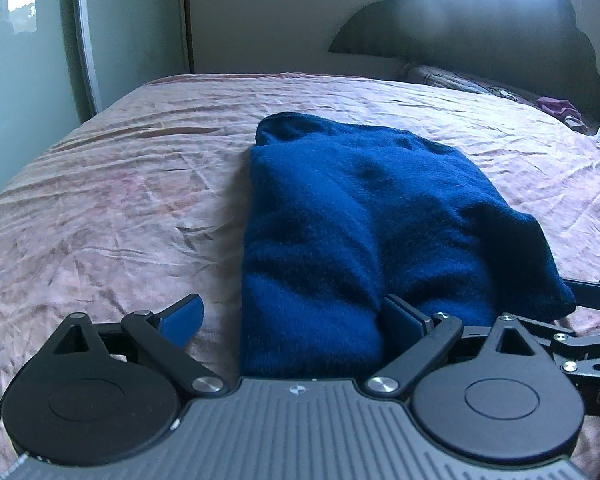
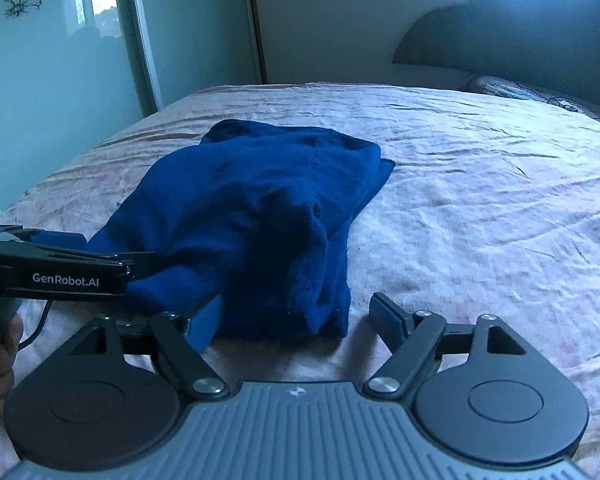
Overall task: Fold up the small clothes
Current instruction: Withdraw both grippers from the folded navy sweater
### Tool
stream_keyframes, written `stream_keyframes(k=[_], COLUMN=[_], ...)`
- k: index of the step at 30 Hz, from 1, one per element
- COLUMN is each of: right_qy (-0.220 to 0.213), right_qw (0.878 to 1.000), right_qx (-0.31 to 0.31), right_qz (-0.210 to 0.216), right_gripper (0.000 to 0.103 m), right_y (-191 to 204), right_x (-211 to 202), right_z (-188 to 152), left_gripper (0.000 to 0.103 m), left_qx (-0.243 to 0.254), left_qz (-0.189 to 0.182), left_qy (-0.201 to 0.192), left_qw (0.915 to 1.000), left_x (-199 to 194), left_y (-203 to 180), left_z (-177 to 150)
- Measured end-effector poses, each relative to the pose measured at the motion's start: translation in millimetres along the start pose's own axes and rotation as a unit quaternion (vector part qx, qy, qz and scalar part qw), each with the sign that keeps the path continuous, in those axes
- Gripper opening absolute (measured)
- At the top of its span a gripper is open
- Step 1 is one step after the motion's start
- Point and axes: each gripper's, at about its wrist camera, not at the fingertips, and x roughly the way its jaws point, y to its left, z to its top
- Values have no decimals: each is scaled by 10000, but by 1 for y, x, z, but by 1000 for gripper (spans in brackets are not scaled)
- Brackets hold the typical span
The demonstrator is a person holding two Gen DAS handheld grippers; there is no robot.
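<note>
Left gripper (image 1: pixel 296 322): two blue-padded fingers (image 1: pixel 182 318) spread wide, the near end of the garment lying between them; the right-hand pad rests against the knit, the left-hand pad stands clear over the sheet.

Right gripper (image 2: pixel 298 320): two fingers (image 2: pixel 206 322) spread, straddling the garment's near right corner; the left-hand pad is at the cloth, the other apart over the bare sheet.

Blue knit garment (image 2: pixel 256 216): one, folded to a long bundle, lying mid-bed.

Bed (image 1: pixel 100 184): one, pink wrinkled sheet, broad open room on both sides of the garment and beyond it.

Headboard (image 1: pixel 480 24): one, dark, scalloped.

Pillow (image 2: pixel 512 90): one, patterned.

Purple cloth (image 1: pixel 560 106): one small heap by the pillow.
</note>
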Motion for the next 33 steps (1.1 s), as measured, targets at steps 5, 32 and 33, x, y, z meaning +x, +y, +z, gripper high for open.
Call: stream_keyframes(k=[5, 32, 33], right_qy=[-41, 122, 124], right_qw=[10000, 9985, 9985], right_qx=[55, -248, -254], right_qz=[-33, -474, -479], right_gripper=[92, 103, 103], right_y=[1, 21, 20], right_x=[3, 10, 10], right_z=[-4, -13, -13], left_gripper=[101, 103, 103], left_qx=[-43, -331, -371], left_qz=[58, 52, 27], left_qy=[-112, -340, -330], left_qw=[9999, 9989, 9988], left_x=[-1, -9, -9], left_y=[0, 8, 9], left_z=[-4, -22, -22])
